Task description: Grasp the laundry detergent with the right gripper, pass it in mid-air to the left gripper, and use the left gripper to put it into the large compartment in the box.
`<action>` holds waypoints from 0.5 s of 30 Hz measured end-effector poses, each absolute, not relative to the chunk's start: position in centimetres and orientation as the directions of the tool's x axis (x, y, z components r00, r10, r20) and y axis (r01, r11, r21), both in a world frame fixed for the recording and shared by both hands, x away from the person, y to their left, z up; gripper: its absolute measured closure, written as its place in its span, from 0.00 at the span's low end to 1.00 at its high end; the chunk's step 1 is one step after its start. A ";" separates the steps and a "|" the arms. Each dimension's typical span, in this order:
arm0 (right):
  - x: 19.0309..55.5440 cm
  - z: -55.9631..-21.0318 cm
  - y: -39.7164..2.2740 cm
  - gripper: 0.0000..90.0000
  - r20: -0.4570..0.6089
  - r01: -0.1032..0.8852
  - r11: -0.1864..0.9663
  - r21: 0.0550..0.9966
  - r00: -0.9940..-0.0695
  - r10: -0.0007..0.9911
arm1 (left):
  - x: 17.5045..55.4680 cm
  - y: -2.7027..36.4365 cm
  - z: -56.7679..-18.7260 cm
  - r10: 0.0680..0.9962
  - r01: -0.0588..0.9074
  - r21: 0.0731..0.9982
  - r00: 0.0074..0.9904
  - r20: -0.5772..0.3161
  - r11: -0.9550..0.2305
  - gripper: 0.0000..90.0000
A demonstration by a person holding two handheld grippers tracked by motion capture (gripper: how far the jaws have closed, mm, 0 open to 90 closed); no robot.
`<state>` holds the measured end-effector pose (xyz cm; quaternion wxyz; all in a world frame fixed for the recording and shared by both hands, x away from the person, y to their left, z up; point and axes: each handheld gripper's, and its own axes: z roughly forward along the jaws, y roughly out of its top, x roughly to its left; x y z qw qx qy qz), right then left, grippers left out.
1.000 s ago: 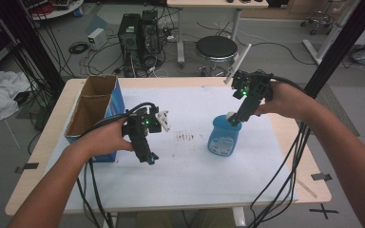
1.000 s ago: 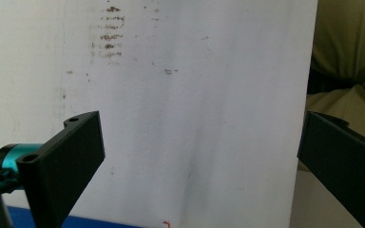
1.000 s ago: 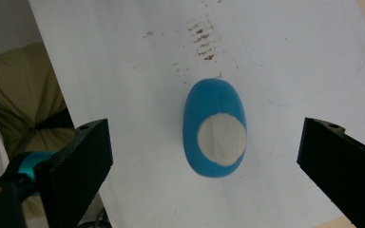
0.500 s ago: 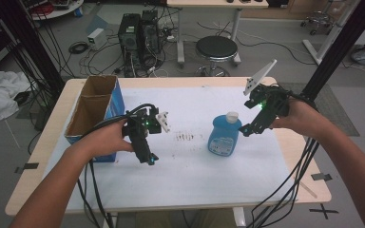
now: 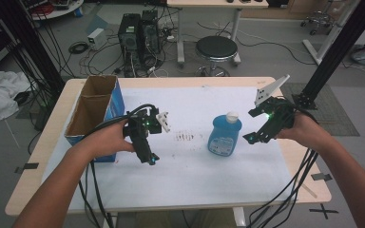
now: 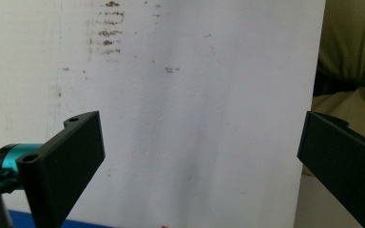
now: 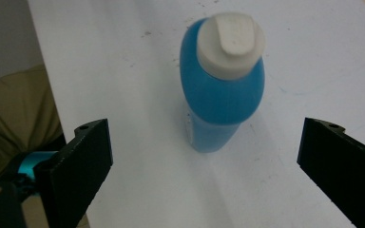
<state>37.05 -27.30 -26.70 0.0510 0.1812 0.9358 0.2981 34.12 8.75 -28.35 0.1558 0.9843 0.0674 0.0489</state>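
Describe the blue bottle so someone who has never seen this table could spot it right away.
On the wooden table covered by a white sheet, look right of centre, just beside the open right gripper. There stands an upright translucent blue plastic bottle with a white flip cap, the one rounded thing, unlike the open blue cardboard box at the left edge.

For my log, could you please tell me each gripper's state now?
Left gripper: open, holding nothing.
Right gripper: open, empty, facing the blue bottle.

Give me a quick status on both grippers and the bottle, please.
Left gripper open, idle. Right gripper open beside blue bottle, apart. Bottle upright, capped. Nothing between.
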 end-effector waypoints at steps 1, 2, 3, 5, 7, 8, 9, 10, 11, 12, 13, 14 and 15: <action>37.1 -27.0 -27.5 0.04 0.018 0.315 0.752 0.578 -0.927 0.375 | 34.1 8.7 -28.4 0.150 0.120 0.314 0.986 0.073 -0.942 0.02; 37.1 -27.0 -27.5 0.04 0.018 0.315 0.752 0.578 -0.927 0.375 | 34.1 8.7 -28.4 0.150 0.120 0.314 0.986 0.073 -0.942 0.02; 37.2 -27.5 -27.8 0.04 0.022 0.319 0.743 0.588 -0.925 0.380 | 34.1 8.7 -28.5 0.152 0.122 0.315 0.986 0.071 -0.941 0.02; 37.2 -27.8 -28.0 0.04 0.023 0.320 0.739 0.593 -0.924 0.381 | 34.1 8.7 -28.5 0.152 0.122 0.314 0.986 0.071 -0.941 0.02; 37.3 -28.6 -28.5 0.04 0.032 0.329 0.728 0.602 -0.920 0.390 | 34.2 8.7 -28.5 0.154 0.125 0.313 0.986 0.068 -0.941 0.02; 37.3 -28.6 -28.5 0.04 0.032 0.329 0.728 0.602 -0.920 0.390 | 34.2 8.7 -28.5 0.155 0.126 0.314 0.986 0.069 -0.941 0.02; 37.4 -29.0 -28.8 0.04 0.038 0.334 0.724 0.604 -0.919 0.393 | 34.2 8.7 -28.6 0.159 0.130 0.314 0.985 0.068 -0.941 0.02; 37.5 -29.3 -28.9 0.04 0.043 0.340 0.719 0.607 -0.917 0.397 | 34.2 8.7 -28.6 0.158 0.130 0.313 0.985 0.067 -0.941 0.02; 37.5 -29.3 -28.9 0.04 0.043 0.340 0.719 0.607 -0.917 0.397 | 34.2 8.7 -28.6 0.158 0.130 0.313 0.985 0.067 -0.941 0.02; 37.7 -29.6 -29.2 0.04 0.048 0.341 0.712 0.613 -0.916 0.398 | 34.3 8.7 -28.7 0.159 0.131 0.312 0.985 0.065 -0.941 0.02; 37.7 -29.8 -29.3 0.04 0.049 0.344 0.708 0.617 -0.914 0.402 | 34.3 8.7 -28.7 0.160 0.132 0.312 0.985 0.065 -0.941 0.02; 37.8 -29.9 -29.4 0.04 0.050 0.341 0.706 0.620 -0.916 0.399 | 34.3 8.7 -28.7 0.162 0.133 0.315 0.985 0.065 -0.940 0.02; 37.9 -30.1 -29.4 0.04 0.047 0.339 0.705 0.623 -0.916 0.399 | 34.3 8.7 -28.7 0.161 0.133 0.314 0.985 0.065 -0.940 0.02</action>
